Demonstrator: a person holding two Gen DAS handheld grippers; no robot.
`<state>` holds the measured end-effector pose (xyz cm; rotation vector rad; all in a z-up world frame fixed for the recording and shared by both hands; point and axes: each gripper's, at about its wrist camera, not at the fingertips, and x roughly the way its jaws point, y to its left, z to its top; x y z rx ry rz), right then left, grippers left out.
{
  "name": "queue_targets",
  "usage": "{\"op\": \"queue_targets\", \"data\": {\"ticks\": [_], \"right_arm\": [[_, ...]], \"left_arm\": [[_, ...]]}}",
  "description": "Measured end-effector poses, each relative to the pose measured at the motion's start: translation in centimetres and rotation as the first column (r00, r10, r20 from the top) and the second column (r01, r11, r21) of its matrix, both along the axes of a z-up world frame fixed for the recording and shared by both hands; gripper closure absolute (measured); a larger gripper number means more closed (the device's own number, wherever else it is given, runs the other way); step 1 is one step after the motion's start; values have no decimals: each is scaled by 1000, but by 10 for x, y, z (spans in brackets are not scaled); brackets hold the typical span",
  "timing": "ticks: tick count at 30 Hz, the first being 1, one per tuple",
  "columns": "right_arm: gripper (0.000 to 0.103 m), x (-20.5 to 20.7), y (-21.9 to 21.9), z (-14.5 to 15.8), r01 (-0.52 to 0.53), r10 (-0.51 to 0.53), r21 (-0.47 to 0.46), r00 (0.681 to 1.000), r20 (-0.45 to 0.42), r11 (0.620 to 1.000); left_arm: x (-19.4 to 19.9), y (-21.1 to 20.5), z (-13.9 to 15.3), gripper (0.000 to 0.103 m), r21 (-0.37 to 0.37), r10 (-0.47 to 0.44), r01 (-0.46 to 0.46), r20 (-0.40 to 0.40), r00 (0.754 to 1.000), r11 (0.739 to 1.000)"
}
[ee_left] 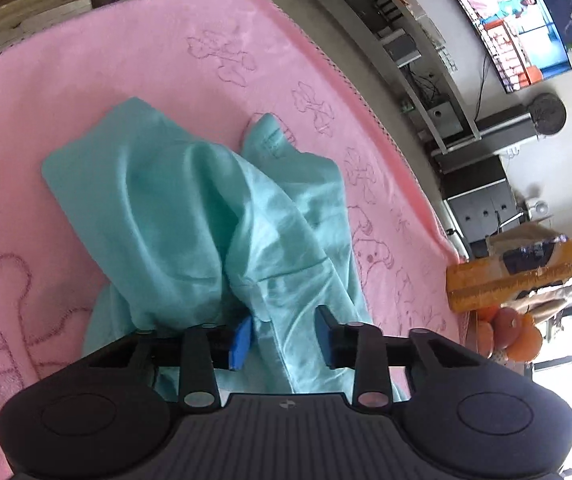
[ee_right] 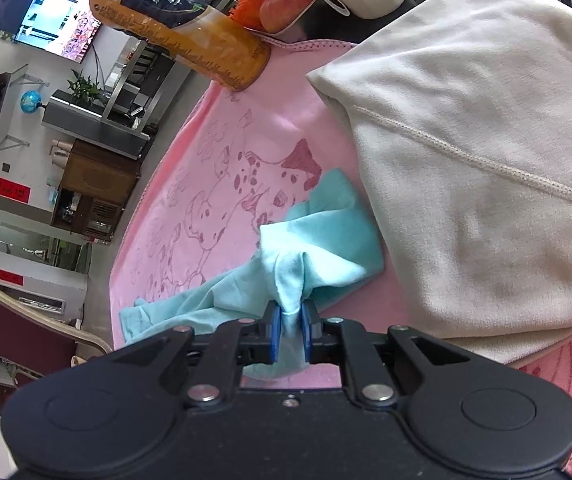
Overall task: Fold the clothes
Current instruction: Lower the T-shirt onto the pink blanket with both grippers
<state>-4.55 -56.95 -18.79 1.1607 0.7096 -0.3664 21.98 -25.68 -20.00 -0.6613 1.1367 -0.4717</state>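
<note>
Garment (ee_left: 189, 208) in teal lies bunched on the pink blanket (ee_left: 105, 64). Your right gripper (ee_right: 290, 320) pinches a fold of it tight. Your left gripper (ee_left: 283, 336) has jaws spread, cloth draped between them, beige cloth (ee_right: 466, 160) beside.

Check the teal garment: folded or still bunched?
Bunched. The teal garment lies crumpled on the pink towel; the right gripper pinches one wad.
</note>
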Motion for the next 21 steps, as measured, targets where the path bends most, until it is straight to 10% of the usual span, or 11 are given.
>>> {"op": "queue_targets", "data": {"ticks": [4,10,13,16,21], "right_arm": [[91,0,0,-1,0,0,2,1000,-2,1000],[91,-1,0,-1,6,-6,1,1000,-3,1000],[91,0,1,-1,5,-5,-9,1000,-6,1000],[91,-1,-1,-1,16,-16,-14,1000,-9,1000],[91,-4,-5,-4,46,-46,-2,999,-12,999]], "left_arm": [[-1,13,-6,82,-48,45,-46,-26,999,998],[1,25,-13,62,-97,66,-72,-70,995,993],[3,19,-10,69,-71,63,-68,-64,996,995],[2,14,-4,99,-31,57,-58,-41,998,998],[-20,18,27,102,62,-4,0,67,998,998]]}}
